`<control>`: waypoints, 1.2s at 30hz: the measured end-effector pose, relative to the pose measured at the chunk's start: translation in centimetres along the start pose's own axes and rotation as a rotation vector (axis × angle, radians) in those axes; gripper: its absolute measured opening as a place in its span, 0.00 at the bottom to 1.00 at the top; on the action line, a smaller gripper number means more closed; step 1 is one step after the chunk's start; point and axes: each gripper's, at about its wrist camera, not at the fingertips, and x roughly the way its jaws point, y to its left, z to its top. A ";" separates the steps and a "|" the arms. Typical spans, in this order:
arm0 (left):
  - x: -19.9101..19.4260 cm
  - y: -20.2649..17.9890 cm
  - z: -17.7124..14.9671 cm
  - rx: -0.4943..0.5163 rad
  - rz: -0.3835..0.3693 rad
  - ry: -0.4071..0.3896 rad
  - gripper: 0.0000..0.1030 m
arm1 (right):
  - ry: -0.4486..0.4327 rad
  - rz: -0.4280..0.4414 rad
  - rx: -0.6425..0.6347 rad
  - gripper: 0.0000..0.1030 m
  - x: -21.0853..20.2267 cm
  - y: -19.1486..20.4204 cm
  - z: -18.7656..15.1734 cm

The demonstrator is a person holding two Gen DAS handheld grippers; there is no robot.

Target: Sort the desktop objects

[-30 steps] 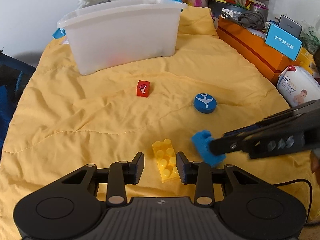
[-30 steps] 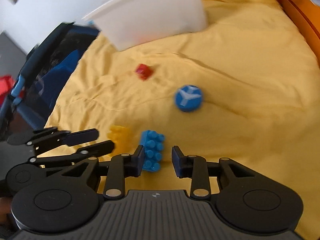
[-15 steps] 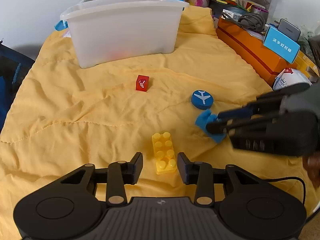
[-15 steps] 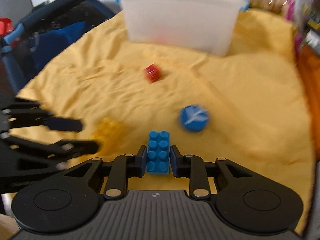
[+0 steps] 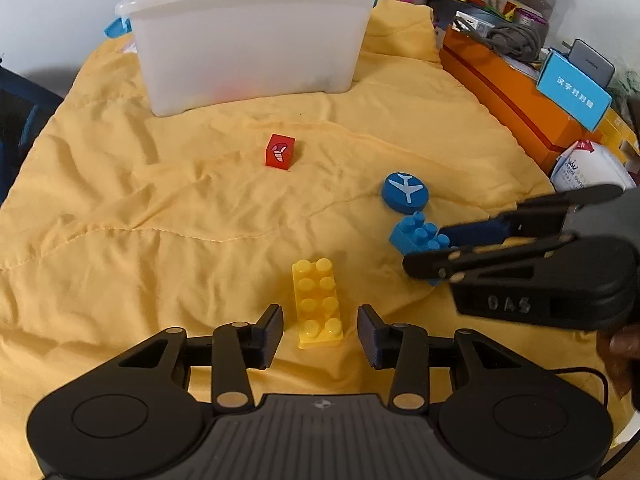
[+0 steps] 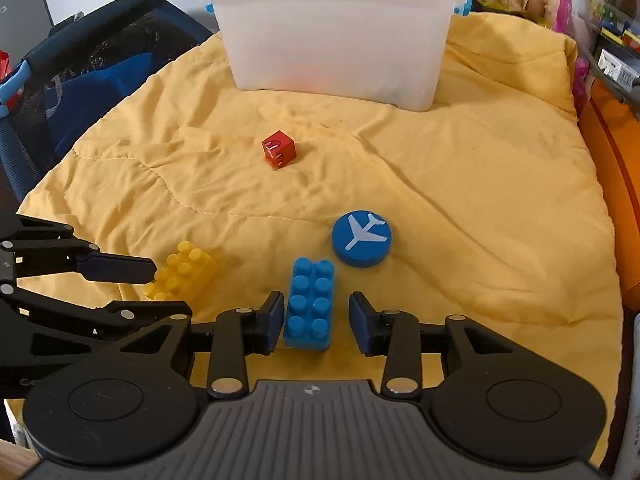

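A yellow brick (image 5: 318, 304) lies on the yellow cloth between the pads of my left gripper (image 5: 320, 330), which is open with a gap on each side. A blue brick (image 6: 310, 306) lies between the pads of my right gripper (image 6: 316, 322). Its jaws are opening and the right pad stands clear of the brick. From the left wrist view the right gripper (image 5: 426, 252) straddles the blue brick (image 5: 416, 236) beside a blue airplane disc (image 5: 405, 193). A red cube (image 5: 280, 151) sits mid-cloth. The white bin (image 5: 248, 40) stands at the back.
Orange boxes (image 5: 508, 92) and a blue card box (image 5: 572, 94) line the right edge, with clutter behind them. A dark blue mesh chair (image 6: 80, 80) stands off the cloth's left side. A person's hand (image 5: 616, 352) holds the right gripper.
Half a second ago the right gripper was shut on the blue brick; now its jaws have parted. The blue brick has shifted closer to the airplane disc. The left jaws widened slightly around the yellow brick.
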 end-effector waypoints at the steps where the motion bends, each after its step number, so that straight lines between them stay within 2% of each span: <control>1: 0.2 -0.1 0.0 0.003 0.007 0.006 0.36 | 0.013 0.000 -0.002 0.39 0.3 0.0 -0.1; 2: 0.5 0.0 -0.2 0.009 0.010 0.011 0.27 | 0.005 -0.009 -0.016 0.36 0.3 0.1 -0.3; 3: 0.6 0.1 -0.3 0.013 0.007 0.007 0.27 | 0.003 -0.019 -0.033 0.28 0.2 0.3 -0.4; 6: -0.4 0.3 -0.1 0.012 -0.026 -0.029 0.26 | -0.003 -0.016 -0.033 0.27 -0.4 0.4 -0.2; 13: -4.1 0.5 3.5 0.058 0.004 -0.151 0.27 | -0.109 -0.027 -0.029 0.27 -3.5 -0.1 2.8; 21: -6.8 1.8 11.6 0.115 0.019 -0.289 0.27 | -0.255 -0.074 -0.059 0.27 -6.0 -1.0 9.0; 26: -7.6 2.5 16.9 0.163 0.065 -0.366 0.27 | -0.332 -0.109 -0.064 0.27 -6.7 -1.7 13.6; 31: -6.4 4.3 21.0 0.128 0.096 -0.386 0.27 | -0.386 -0.088 -0.087 0.27 -5.8 -2.6 18.1; 36: -3.2 6.1 24.1 0.102 0.144 -0.359 0.27 | -0.353 -0.120 -0.051 0.27 -2.8 -3.0 21.6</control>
